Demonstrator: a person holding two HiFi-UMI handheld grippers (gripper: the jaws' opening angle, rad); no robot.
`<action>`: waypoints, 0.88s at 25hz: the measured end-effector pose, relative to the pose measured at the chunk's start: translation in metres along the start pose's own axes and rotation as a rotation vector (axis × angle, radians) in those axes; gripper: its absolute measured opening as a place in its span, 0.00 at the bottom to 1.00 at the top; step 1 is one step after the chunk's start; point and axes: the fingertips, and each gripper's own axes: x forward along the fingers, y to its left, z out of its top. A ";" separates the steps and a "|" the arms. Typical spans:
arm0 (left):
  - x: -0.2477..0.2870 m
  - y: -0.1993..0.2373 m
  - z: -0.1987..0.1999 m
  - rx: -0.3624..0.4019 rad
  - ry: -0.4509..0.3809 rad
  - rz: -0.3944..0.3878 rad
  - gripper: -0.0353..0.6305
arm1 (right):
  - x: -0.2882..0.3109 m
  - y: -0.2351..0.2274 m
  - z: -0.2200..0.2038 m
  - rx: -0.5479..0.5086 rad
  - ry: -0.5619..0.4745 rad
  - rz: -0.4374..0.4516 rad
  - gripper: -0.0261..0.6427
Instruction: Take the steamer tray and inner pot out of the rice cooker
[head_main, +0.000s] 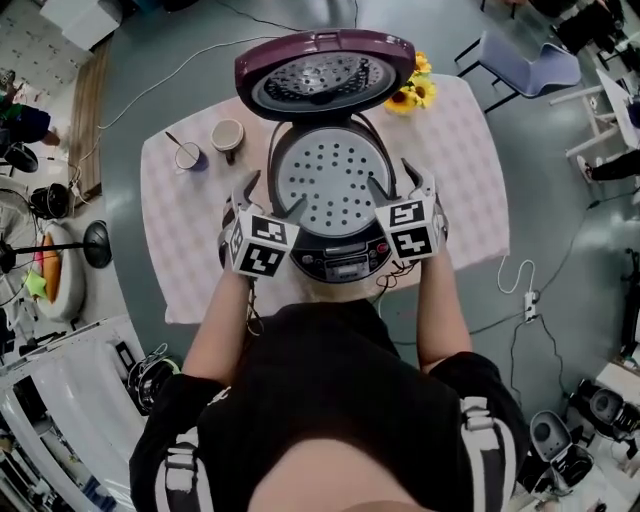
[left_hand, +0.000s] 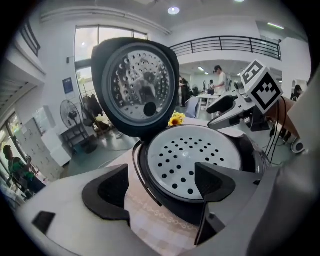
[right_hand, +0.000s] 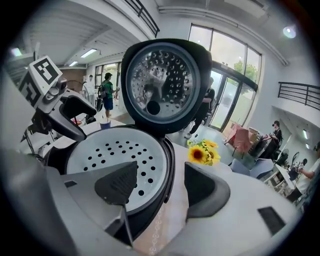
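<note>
The rice cooker (head_main: 345, 262) stands in the middle of a table under a pink checked cloth (head_main: 470, 180), its lid (head_main: 325, 75) swung up at the cooker's 12 o'clock. The perforated steamer tray (head_main: 330, 185) sits level in the cooker's mouth. The inner pot cannot be made out beneath it. The left gripper (left_hand: 160, 187) comes in from about 7 o'clock in the head view. Its jaws are wide apart at the tray's 9 o'clock edge, one jaw over the tray's margin and the other outside over the cloth, with the cooker's rim between them. They grip nothing, and whether they touch the rim cannot be told. The right gripper (right_hand: 160, 185) comes in from about 5 o'clock and mirrors this at the tray's 3 o'clock edge. Its jaws are likewise spread wide across the rim, one above the tray and one outside, and they hold nothing. Two cups (head_main: 228, 135) stand at the cooker's 10 o'clock, and sunflowers (head_main: 410, 92) lie at its 1 o'clock.
</note>
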 end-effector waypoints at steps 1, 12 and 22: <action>0.005 0.001 -0.002 -0.001 0.010 0.000 0.64 | 0.006 -0.001 -0.002 -0.011 0.012 0.007 0.45; 0.047 0.009 -0.018 -0.011 0.109 -0.024 0.64 | 0.048 -0.003 -0.019 -0.041 0.114 0.071 0.45; 0.062 0.006 -0.027 0.031 0.151 -0.011 0.64 | 0.064 -0.005 -0.032 -0.091 0.174 0.040 0.44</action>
